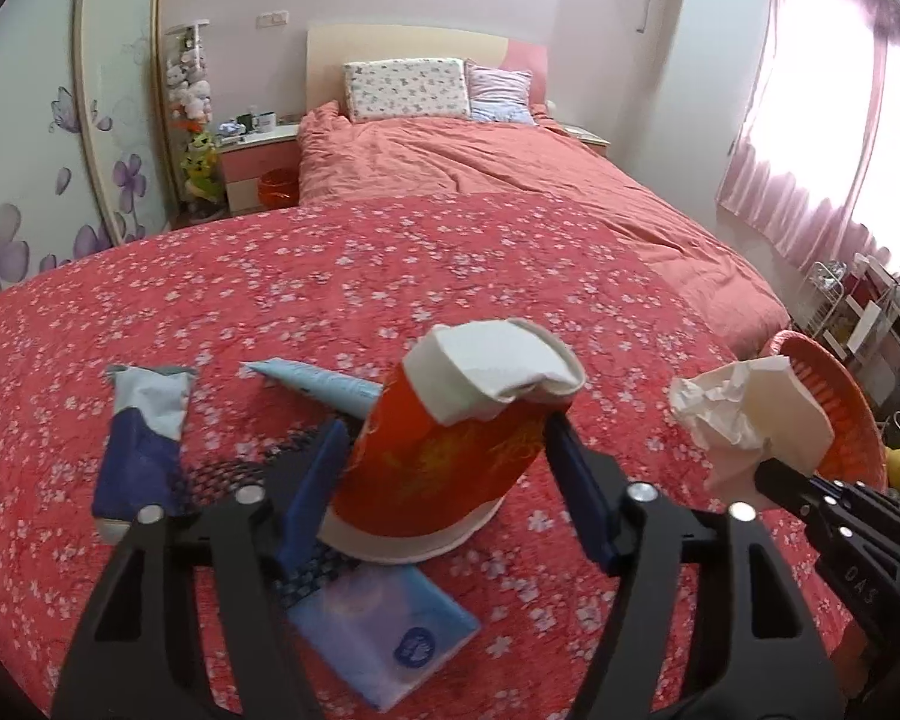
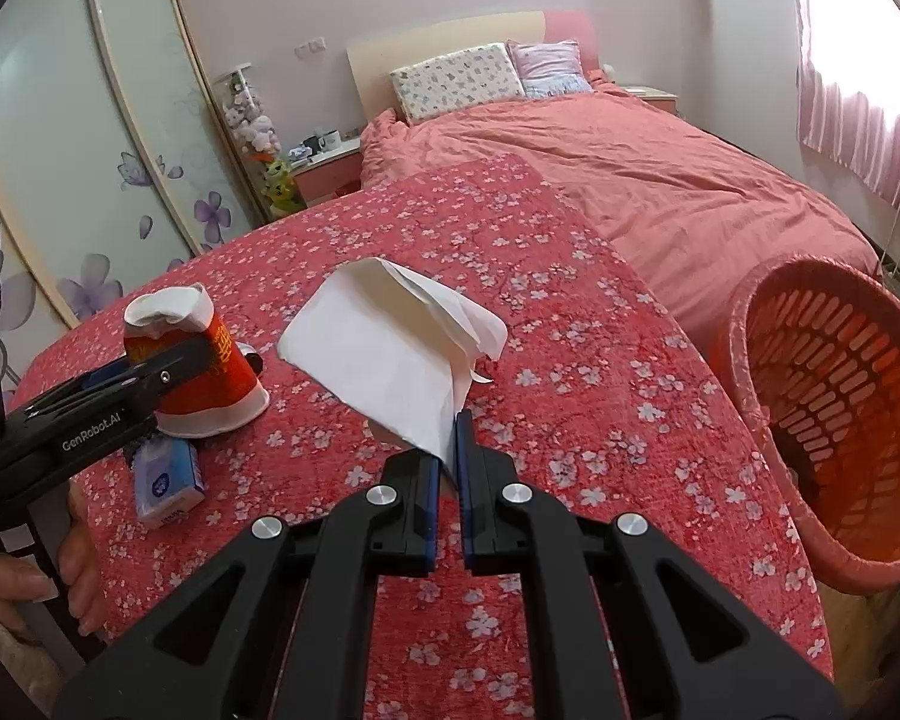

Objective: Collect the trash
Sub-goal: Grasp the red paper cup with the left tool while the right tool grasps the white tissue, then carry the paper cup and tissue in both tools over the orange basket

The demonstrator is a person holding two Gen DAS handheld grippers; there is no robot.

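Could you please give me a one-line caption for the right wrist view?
Right gripper pinches a white tissue over the floral tablecloth, beside an orange basket.

Pretty clearly a bedroom in someone's home. There's a double bed (image 1: 480, 180) with a salmon duvet up at 12 o'clock, two pillows (image 1: 408, 89) against a headboard, and a pink nightstand (image 1: 258, 162) around 10 o'clock with mugs on it. Stuffed toys (image 1: 189, 84) hang beside a flower-printed wardrobe (image 1: 42, 138) at 9, and pink curtains (image 1: 810, 120) cover the window at 2.
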